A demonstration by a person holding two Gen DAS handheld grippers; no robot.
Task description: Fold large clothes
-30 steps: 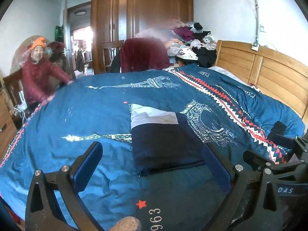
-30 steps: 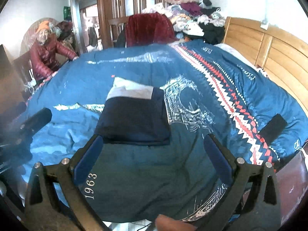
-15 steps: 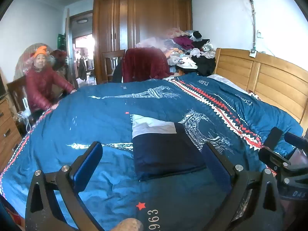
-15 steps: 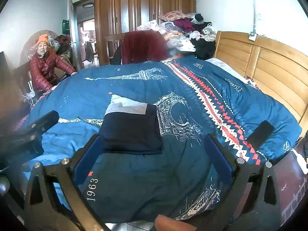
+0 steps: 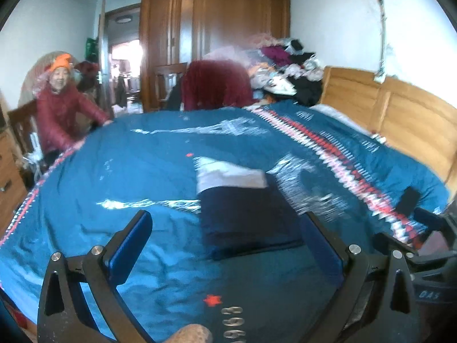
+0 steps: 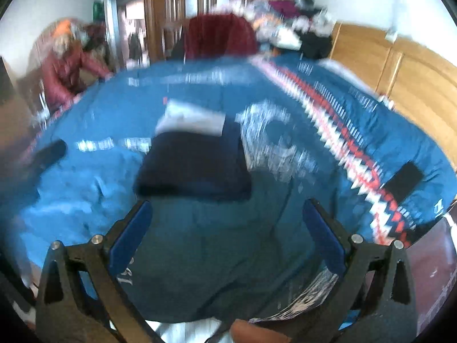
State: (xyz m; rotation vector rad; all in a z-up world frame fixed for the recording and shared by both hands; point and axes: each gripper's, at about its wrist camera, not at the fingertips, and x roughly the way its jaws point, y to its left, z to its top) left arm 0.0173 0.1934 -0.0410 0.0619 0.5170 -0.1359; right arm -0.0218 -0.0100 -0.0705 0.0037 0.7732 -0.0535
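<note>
A folded garment [image 5: 245, 214], navy with a white band at its far end, lies flat on the blue bedspread [image 5: 137, 177]. In the right wrist view the same garment [image 6: 194, 165] lies just beyond the fingers. My left gripper [image 5: 225, 245] is open over the near part of the bed, its blue pads wide apart and empty. My right gripper [image 6: 227, 237] is open too, holding nothing, near the bed's front edge. Part of the right gripper shows at the right edge of the left wrist view. Both views are blurred.
A person in a red jacket and orange hat [image 5: 61, 108] leans on the bed's far left corner. A wooden headboard [image 5: 400, 114] runs along the right. A pile of clothes [image 5: 285, 65], a chair with a red cloth [image 5: 214, 85] and a wardrobe [image 5: 214, 34] stand behind. A dark flat object [image 6: 404, 177] lies on the bedspread at right.
Both grippers have moved, blurring the views; the folded garment sits lower and nearer in each. Both stay open. The garment has not moved on the bed.
</note>
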